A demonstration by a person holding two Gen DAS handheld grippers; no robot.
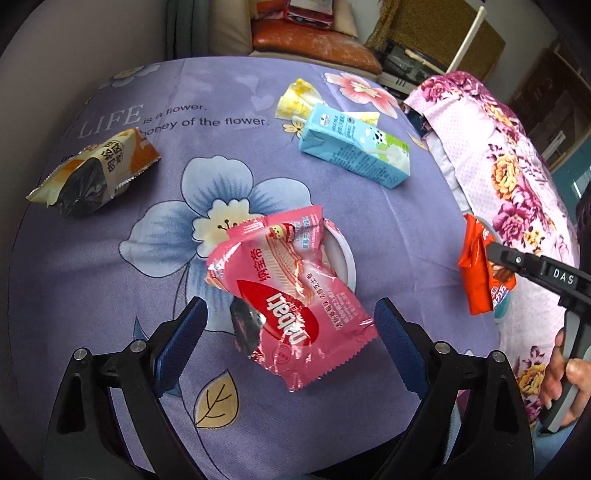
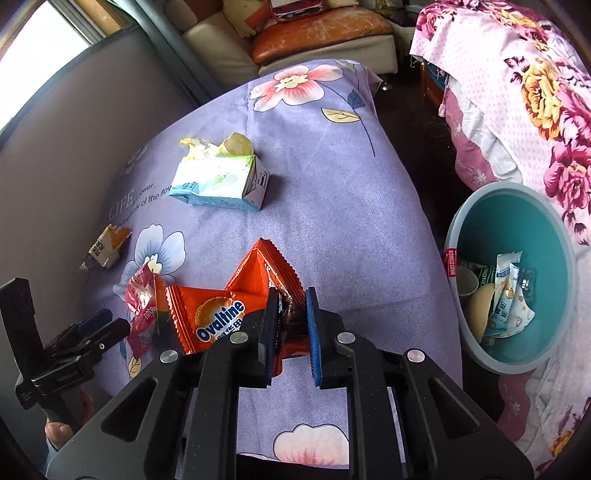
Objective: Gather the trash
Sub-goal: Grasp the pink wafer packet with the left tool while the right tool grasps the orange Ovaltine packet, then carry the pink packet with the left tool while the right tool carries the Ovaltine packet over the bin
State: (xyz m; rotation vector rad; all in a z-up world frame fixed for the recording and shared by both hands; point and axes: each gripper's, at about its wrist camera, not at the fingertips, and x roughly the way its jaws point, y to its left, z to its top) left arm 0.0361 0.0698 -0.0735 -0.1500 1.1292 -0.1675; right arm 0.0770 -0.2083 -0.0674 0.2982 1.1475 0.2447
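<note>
My left gripper is open, its blue pads either side of a pink wafer wrapper lying on the purple flowered cloth. My right gripper is shut on an orange Ovaltine wrapper and holds it above the cloth; it also shows at the right of the left wrist view. A blue milk carton and a yellow crumpled wrapper lie at the far side. A yellow-orange wrapper lies at the left. A teal bin holding several wrappers stands at the right.
A pink flowered cover drapes furniture on the right behind the bin. A sofa with an orange cushion stands beyond the cloth. A wall panel runs along the left. A white ring lies under the pink wrapper.
</note>
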